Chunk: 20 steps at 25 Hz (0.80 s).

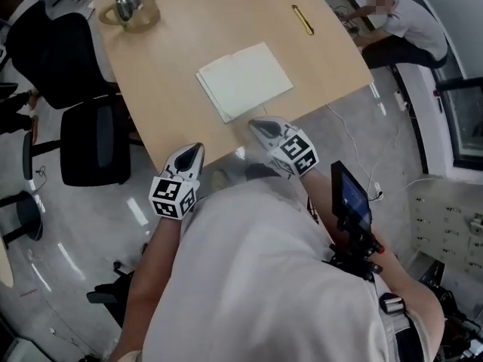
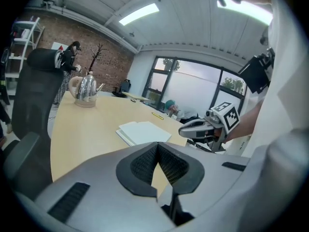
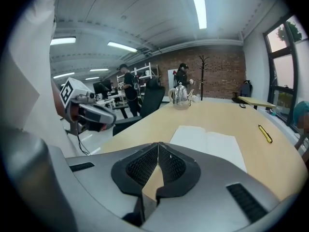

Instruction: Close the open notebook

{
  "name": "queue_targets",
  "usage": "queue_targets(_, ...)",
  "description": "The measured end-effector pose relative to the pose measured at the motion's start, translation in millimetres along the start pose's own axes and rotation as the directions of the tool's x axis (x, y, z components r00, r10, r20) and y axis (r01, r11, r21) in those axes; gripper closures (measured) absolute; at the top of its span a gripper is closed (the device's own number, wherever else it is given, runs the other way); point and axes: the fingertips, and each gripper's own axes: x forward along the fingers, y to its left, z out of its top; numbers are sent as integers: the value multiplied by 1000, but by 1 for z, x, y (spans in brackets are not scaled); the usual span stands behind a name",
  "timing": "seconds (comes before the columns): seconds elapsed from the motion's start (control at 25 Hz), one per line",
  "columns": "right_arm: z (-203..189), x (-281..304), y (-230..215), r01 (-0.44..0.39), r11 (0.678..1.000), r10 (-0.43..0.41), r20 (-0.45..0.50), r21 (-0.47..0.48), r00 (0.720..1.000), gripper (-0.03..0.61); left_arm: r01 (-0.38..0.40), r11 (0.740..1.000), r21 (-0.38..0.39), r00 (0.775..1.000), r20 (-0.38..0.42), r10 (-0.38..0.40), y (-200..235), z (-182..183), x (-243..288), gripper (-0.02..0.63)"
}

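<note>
The open notebook (image 1: pixel 244 80) lies flat on the wooden table (image 1: pixel 173 66), its pale pages facing up; it also shows as the notebook (image 2: pixel 143 132) in the left gripper view and the notebook (image 3: pixel 208 145) in the right gripper view. My left gripper (image 1: pixel 198 149) hovers at the table's near edge, left of the notebook, jaws shut with nothing held. My right gripper (image 1: pixel 255 124) sits just short of the notebook's near edge, also shut and empty. From the left camera I see the right gripper (image 2: pixel 182 128); from the right camera, the left gripper (image 3: pixel 111 119).
A metal kettle (image 1: pixel 130 4) on a round mat stands at the table's far left. A yellow pen (image 1: pixel 303 19) lies beyond the notebook. Black office chairs (image 1: pixel 94 149) stand left of the table. A seated person (image 1: pixel 400 21) is at the far right corner.
</note>
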Motion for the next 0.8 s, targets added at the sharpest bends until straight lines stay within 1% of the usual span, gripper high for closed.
queue_targets(0.08,-4,11,-5,-23,999,22,-22,-39,1000,563,-42,999,-14,999,9,42,9,4,1,609)
queue_targets(0.2,-10,21,-14,-71,993,66,-54,-97,996,563,-87,996,-26,996,16,87,11,8,6,609)
queue_targets(0.32,-15,29,-21,-126,982,115,-81,-143,990,563,-131,990,-50,991,18,132,9,7,14,609)
queue_targets(0.56,-16,47,-27,-210,953,185,-128,-220,974,561,-194,977,-84,980,20,196,7,7,19,609)
queue_targets(0.68,-22,52,-23,-243,929,199,-176,-279,964,561,-221,970,-99,974,22,224,6,6,19,609)
queue_targets(0.8,-32,60,-18,-286,891,215,-227,-352,950,561,-250,961,-119,966,32,255,7,6,18,609)
